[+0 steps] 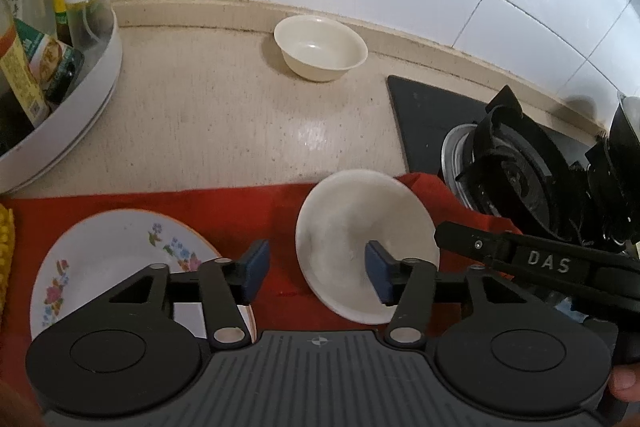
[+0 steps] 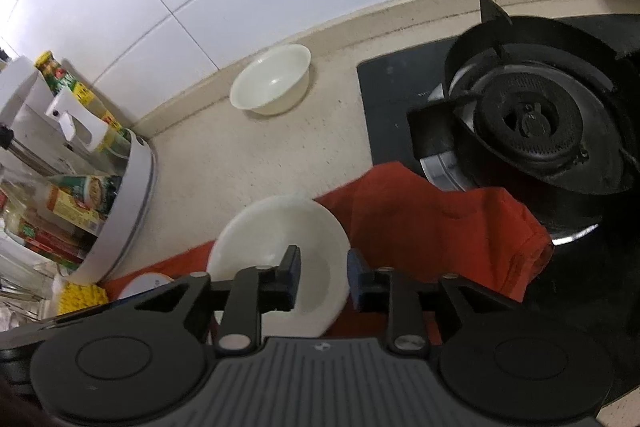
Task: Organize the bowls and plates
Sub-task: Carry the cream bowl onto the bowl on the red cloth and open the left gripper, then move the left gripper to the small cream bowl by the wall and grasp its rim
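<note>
A white bowl (image 1: pixel 360 235) is tilted above the red cloth (image 1: pixel 240 211). My right gripper (image 2: pixel 323 277) is shut on its rim, one finger inside and one outside; the bowl (image 2: pixel 276 235) fills the lower middle of the right wrist view. My left gripper (image 1: pixel 316 271) is open and empty, just in front of this bowl. A flowered plate (image 1: pixel 116 259) lies on the cloth at the left. A second cream bowl (image 1: pixel 320 47) stands upright on the counter by the wall; it also shows in the right wrist view (image 2: pixel 272 79).
A round white rack (image 1: pixel 80 95) with bottles and packets stands at the left. A black gas stove (image 2: pixel 532 123) with its burner grate is at the right; the red cloth (image 2: pixel 432 219) overlaps its edge. A yellow sponge (image 2: pixel 80 297) lies at the cloth's left end.
</note>
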`<state>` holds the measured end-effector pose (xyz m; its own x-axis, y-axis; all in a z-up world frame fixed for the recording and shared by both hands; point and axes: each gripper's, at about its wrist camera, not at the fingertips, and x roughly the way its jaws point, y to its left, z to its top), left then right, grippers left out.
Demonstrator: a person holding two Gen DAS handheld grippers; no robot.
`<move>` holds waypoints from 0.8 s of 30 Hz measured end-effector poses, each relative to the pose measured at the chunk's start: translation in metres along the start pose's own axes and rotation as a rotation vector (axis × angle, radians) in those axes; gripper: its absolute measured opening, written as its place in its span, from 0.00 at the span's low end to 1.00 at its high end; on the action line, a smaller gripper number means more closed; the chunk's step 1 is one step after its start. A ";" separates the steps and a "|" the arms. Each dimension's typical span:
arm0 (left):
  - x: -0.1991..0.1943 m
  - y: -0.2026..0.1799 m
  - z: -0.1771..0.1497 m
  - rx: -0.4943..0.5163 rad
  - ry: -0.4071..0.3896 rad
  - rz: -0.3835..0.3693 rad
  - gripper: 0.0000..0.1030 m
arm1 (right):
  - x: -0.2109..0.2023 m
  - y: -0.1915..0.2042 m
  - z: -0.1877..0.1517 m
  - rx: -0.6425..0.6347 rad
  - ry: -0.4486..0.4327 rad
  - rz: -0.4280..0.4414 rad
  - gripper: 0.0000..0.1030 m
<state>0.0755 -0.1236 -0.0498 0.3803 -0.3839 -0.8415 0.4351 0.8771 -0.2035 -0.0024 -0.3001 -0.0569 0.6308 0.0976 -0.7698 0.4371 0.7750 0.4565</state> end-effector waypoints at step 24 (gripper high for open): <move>0.023 0.024 0.091 -0.130 -0.122 0.061 0.87 | 0.050 0.008 0.106 0.013 -0.027 0.116 0.55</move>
<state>0.1684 -0.1378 -0.0284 0.5021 -0.3543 -0.7889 0.3025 0.9265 -0.2236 0.1005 -0.3545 -0.0444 0.6943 0.1696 -0.6994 0.3682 0.7514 0.5476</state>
